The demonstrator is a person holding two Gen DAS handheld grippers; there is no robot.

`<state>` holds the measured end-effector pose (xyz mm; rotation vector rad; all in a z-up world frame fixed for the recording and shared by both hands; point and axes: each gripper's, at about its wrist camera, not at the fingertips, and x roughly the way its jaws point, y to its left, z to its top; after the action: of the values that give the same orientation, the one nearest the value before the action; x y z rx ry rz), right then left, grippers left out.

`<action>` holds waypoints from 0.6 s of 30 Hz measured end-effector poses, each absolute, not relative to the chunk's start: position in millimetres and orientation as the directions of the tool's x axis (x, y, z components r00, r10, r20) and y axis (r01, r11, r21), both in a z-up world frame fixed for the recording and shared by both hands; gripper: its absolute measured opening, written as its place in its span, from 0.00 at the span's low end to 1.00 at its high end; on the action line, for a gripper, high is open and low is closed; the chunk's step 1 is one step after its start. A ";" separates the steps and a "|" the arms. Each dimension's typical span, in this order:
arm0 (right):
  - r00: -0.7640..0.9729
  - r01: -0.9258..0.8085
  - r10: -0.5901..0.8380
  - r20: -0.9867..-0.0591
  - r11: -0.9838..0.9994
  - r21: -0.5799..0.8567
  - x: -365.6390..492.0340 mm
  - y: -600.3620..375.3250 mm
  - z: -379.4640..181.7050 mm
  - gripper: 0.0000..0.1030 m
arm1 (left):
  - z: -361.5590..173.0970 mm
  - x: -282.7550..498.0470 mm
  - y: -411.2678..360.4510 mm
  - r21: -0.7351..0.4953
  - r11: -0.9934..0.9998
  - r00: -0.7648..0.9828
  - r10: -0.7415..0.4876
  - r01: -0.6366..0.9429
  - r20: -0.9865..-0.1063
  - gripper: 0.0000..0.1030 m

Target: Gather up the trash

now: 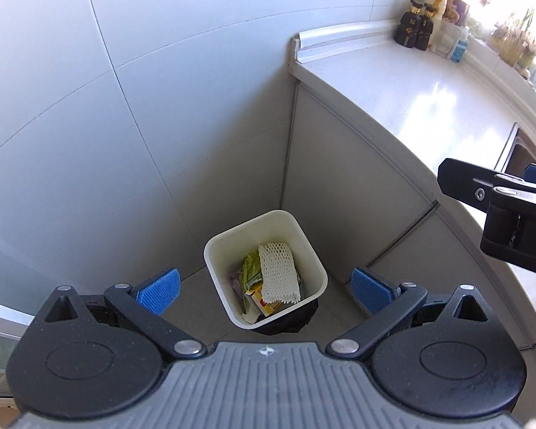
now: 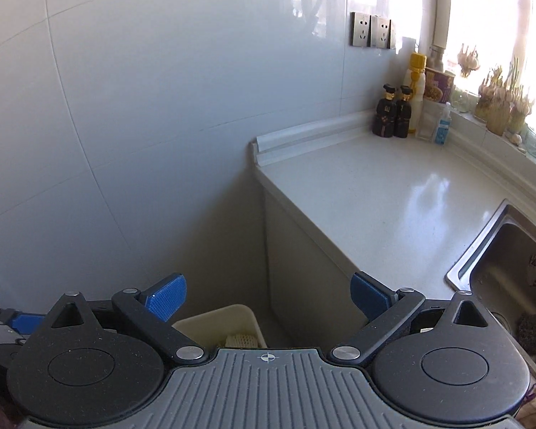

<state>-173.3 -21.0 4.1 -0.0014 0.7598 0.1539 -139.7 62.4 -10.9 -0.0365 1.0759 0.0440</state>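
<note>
Now, with both the left gripper (image 1: 264,287) and right gripper (image 2: 268,295) spread wide and empty, fingers clear above the bin (image 1: 314,246) holding the foam net (image 1: 278,273), I'd scan the counter (image 2: 375,193) and, perhaps, the sink (image 2: 518,250) for leftovers.

We see the bin (image 1: 266,268) on the floor at lower centre, in the corner between wall and cabinet, with the foam net (image 1: 278,273) lying on the other trash inside. The counter (image 1: 428,100) runs to its right; bottles (image 1: 412,28) stand at the counter's far end, upper right.
</note>
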 end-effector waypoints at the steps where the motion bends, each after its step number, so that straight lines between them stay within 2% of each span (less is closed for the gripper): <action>1: 0.711 -0.137 0.138 -0.690 0.989 0.057 -173.2 -21.8 2.9 0.97 | -10.4 -140.0 62.3 -0.010 0.998 0.472 0.016 -0.054 -0.882 0.99; 18: 0.697 -0.120 0.132 -0.705 0.991 0.067 -168.8 -26.5 -5.4 0.97 | -10.2 -140.2 58.9 0.000 0.999 0.458 0.020 -0.044 -0.889 0.99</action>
<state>-168.8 -26.5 -5.4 0.0161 0.7870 0.1400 -140.2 58.9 -10.2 -0.0239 1.0946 0.0396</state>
